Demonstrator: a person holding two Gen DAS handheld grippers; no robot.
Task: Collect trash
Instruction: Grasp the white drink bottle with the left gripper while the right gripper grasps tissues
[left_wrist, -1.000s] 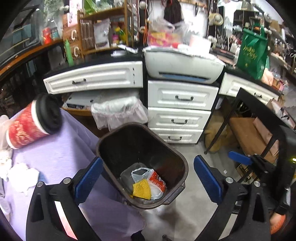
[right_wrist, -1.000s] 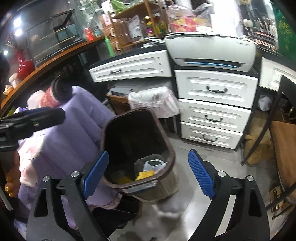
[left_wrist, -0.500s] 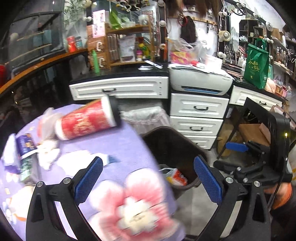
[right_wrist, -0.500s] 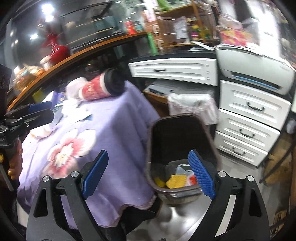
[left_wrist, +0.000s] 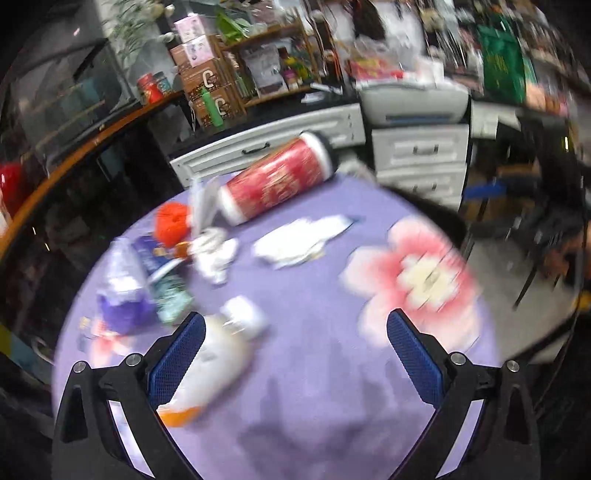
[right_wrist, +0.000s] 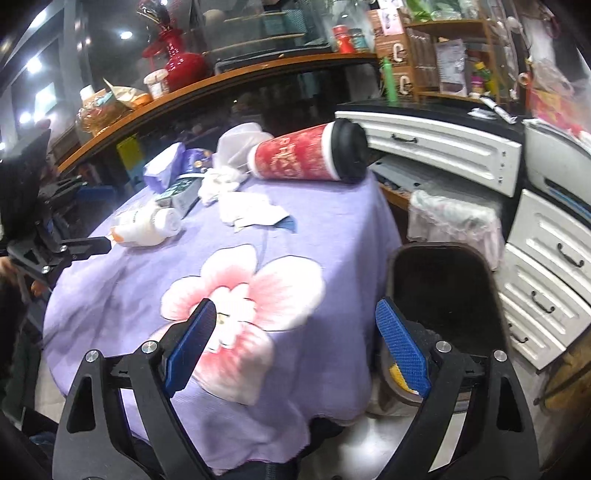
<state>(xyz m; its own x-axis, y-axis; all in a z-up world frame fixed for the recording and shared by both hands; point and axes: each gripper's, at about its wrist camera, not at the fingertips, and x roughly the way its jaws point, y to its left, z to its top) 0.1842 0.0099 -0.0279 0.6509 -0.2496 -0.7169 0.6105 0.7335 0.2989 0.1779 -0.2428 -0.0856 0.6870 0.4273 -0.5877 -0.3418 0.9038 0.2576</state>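
Both grippers over the worktop (right_wrist: 332, 221), jaws wide, nothing held.

Left gripper (left_wrist: 295, 350) and right gripper (right_wrist: 295, 339) each hang with empty jaws above the purple flowered cloth. Trash on the cloth: red paper cup (right_wrist: 310, 155) with black lid lying on its side at the far edge, crumpled tissues (right_wrist: 247, 210) near it, a white bottle (right_wrist: 147, 225) on its side, wrappers beyond. Brown bin (right_wrist: 443, 291) stands on the floor just beside the worktop, holding scraps.

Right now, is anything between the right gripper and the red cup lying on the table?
Nothing visible. The right gripper is open and empty; only bare purple cloth lies between it and the red cup. The tissues sit left of that path.
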